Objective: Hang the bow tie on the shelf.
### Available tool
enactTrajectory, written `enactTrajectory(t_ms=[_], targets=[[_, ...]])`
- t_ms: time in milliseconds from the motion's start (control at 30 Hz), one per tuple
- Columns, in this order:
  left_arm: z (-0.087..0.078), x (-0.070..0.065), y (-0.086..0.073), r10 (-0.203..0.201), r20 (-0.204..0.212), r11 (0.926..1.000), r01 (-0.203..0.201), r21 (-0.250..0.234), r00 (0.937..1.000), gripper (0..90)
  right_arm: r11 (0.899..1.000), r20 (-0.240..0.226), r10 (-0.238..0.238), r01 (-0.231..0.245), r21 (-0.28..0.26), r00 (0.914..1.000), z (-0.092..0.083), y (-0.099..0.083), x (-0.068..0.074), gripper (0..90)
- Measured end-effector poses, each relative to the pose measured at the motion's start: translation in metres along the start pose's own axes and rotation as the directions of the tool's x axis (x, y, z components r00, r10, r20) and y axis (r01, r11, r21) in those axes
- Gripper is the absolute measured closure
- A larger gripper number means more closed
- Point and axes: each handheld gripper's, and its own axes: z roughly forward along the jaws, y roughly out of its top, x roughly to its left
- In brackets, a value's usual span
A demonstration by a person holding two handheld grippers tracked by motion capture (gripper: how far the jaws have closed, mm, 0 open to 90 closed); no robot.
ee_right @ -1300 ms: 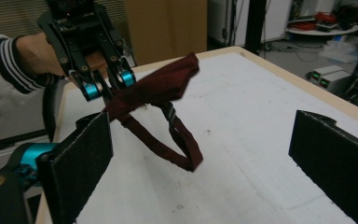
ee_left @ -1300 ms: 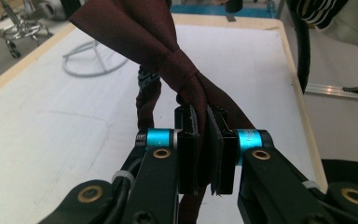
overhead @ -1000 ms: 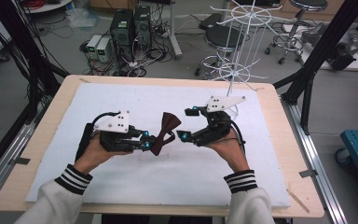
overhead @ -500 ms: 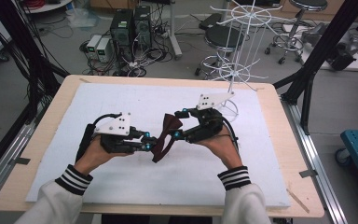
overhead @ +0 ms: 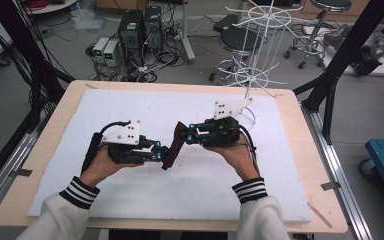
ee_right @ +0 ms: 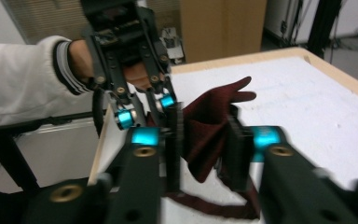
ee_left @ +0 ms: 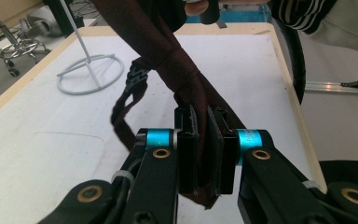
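dark red cloth pinched between both hand-held grippers, left and right

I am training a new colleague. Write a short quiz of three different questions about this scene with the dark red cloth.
1. True or false: the left gripper is shut on the dark red cloth.
2. On what does the white wire rack stand: A floor, B table, C stool?
3. What have the right gripper jaws just been doing?

Key: 1 true. 2 B. 3 Closing, with the cloth between them.
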Motion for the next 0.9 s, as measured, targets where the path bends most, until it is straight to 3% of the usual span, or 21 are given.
enactTrajectory(t_ms=[167,433,500,567,600,633,667,733,767,900], targets=[[0.001,0.001,-0.001,-0.007,0.005,0.9998,0.007,0.016,1.0,81.6,1.0,-0.007,-0.007,0.007,0.013,1.0,0.001,0.0,0.001,83.0],[-0.001,0.005,-0.004,-0.046,0.006,0.999,0.046,0.0,0.9989,76.3,1.0,0.006,-0.008,0.008,0.011,0.9999,0.0,-0.001,0.0,83.0],[-0.001,0.005,-0.006,-0.051,0.015,0.9987,0.051,-0.008,0.9986,72.1,1.0,0.013,-0.006,0.006,0.009,0.9999,0.0,-0.002,0.0,83.0],[-0.002,0.007,-0.008,-0.046,0.03,0.9978,0.047,-0.046,0.9985,60.9,1.0,0.022,-0.001,0.001,0.009,0.9997,-0.002,-0.003,0.0,83.0],[-0.001,0.007,-0.008,-0.071,-0.04,0.996,0.068,-0.058,0.9967,23.5,1.0,0.038,0.006,-0.006,0.008,0.9993,-0.004,-0.004,-0.001,83.0],[-0.001,0.007,-0.007,-0.098,-0.128,0.9942,0.092,-0.056,0.9869,9.7,1.0,0.047,0.009,-0.009,0.005,0.9989,-0.005,-0.004,-0.001,83.0],[-0.003,0.011,-0.008,-0.119,-0.185,0.9917,0.107,-0.072,0.9756,9.7,1.0,0.047,0.009,-0.009,0.005,0.9989,-0.005,-0.004,-0.001,83.0],[-0.008,0.016,-0.011,-0.166,-0.199,0.9833,0.147,-0.108,0.9659,5.4,1.0,0.062,0.018,-0.018,-0.01,0.9979,-0.009,-0.005,-0.001,83.0],[-0.011,0.017,-0.013,-0.182,-0.226,0.9788,0.154,-0.134,0.9569,2.9,1.0,0.071,0.017,-0.017,-0.012,0.9973,-0.011,-0.006,0.0,83.1],[-0.018,0.018,-0.02,-0.187,-0.227,0.9773,0.158,-0.141,0.9558,1.7,1.0,0.107,0.024,-0.023,-0.017,0.9939,-0.019,-0.009,-0.001,83.0]])
